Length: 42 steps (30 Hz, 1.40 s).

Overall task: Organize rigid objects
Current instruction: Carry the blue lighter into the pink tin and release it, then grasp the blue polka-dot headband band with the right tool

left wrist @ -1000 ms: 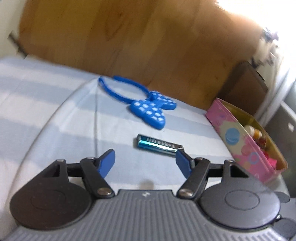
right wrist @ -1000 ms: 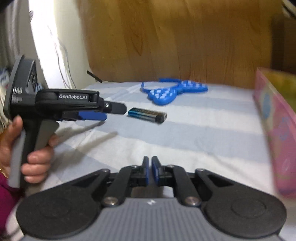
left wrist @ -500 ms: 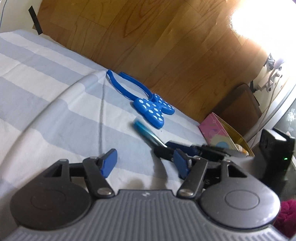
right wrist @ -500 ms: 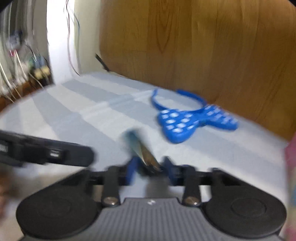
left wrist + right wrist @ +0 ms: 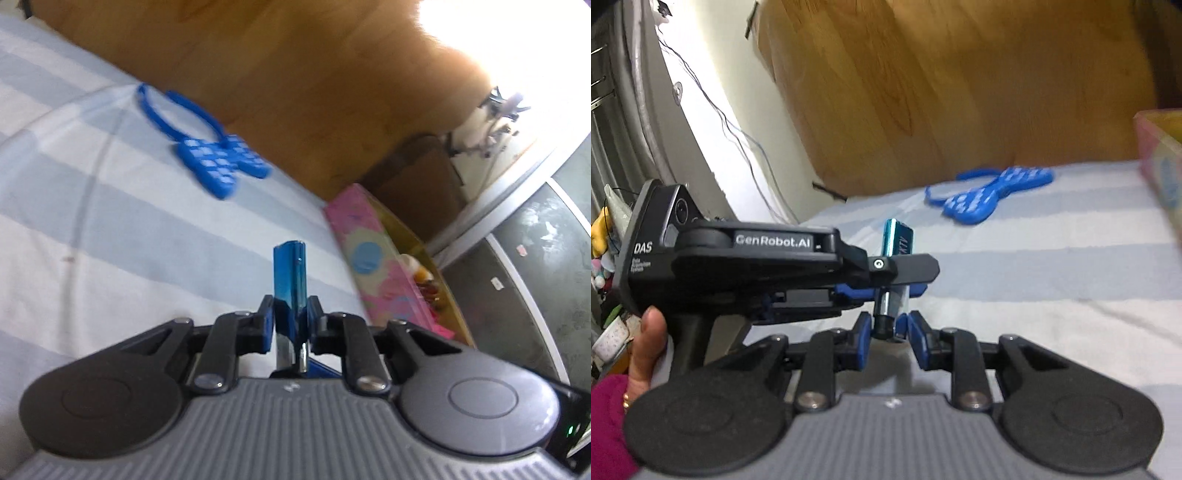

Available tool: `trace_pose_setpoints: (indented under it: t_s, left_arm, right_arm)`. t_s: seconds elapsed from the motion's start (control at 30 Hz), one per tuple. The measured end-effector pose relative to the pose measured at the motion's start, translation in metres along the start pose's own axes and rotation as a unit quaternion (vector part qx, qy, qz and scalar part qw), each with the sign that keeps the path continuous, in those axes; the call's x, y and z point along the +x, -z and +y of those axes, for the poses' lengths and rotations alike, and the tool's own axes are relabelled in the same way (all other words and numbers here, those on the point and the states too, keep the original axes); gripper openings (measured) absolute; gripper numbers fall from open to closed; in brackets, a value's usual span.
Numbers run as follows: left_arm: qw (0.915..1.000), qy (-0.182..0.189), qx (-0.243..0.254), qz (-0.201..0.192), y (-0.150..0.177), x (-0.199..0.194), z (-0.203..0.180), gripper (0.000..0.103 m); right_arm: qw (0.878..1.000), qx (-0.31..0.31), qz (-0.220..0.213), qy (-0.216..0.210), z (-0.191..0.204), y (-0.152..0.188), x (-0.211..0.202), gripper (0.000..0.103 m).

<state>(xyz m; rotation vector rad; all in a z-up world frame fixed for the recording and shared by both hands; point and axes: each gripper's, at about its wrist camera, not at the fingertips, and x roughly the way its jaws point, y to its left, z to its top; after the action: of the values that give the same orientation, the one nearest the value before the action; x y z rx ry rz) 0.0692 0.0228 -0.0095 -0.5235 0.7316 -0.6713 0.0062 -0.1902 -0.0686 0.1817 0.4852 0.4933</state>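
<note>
A blue battery (image 5: 290, 273) stands upright off the striped cloth, clamped in my left gripper (image 5: 291, 321), whose blue pads press both its sides. In the right wrist view the same battery (image 5: 895, 258) sits in the left gripper (image 5: 886, 284), and my right gripper (image 5: 888, 330) has its pads around the battery's lower end; whether they still pinch it I cannot tell. A blue bow-shaped hairband (image 5: 218, 162) lies flat on the cloth farther back; it also shows in the right wrist view (image 5: 982, 194).
A pink flowered box (image 5: 373, 254) holding small items stands at the right edge of the cloth, seen also at the far right (image 5: 1160, 162). A wooden panel (image 5: 295, 74) rises behind the cloth. Cables hang on the wall at left (image 5: 731, 125).
The battery lay on the cloth a second ago. The right gripper lifted it, and the left gripper, open before, has closed on it. Both grippers now meet at the battery.
</note>
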Motion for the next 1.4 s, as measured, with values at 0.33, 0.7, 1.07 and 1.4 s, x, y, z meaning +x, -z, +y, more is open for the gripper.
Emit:
trace_pose_setpoints:
  t_s: [0.33, 0.7, 1.07, 1.4]
  left_arm:
    - [0.9854, 0.073, 0.151, 0.027, -0.008, 0.078, -0.162, 0.019]
    - [0.9685, -0.027, 0.248, 0.011, 0.004, 0.166, -0.228, 0.047]
    - [0.9248, -0.290, 0.211, -0.126, -0.051, 0.028, -0.049, 0.053]
    - [0.9307, -0.324, 0.042, -0.165, -0.069, -0.036, 0.079, 0.053]
  right_arm:
    - [0.972, -0.067, -0.153, 0.168, -0.038, -0.020, -0.113, 0.023]
    - [0.943, 0.032, -0.158, 0.291, -0.130, -0.022, -0.145, 0.040]
    - [0.968, -0.021, -0.187, 0.169, -0.065, -0.037, -0.130, 0.040]
    - [0.983, -0.156, -0.002, 0.094, 0.016, -0.120, 0.101, 0.040]
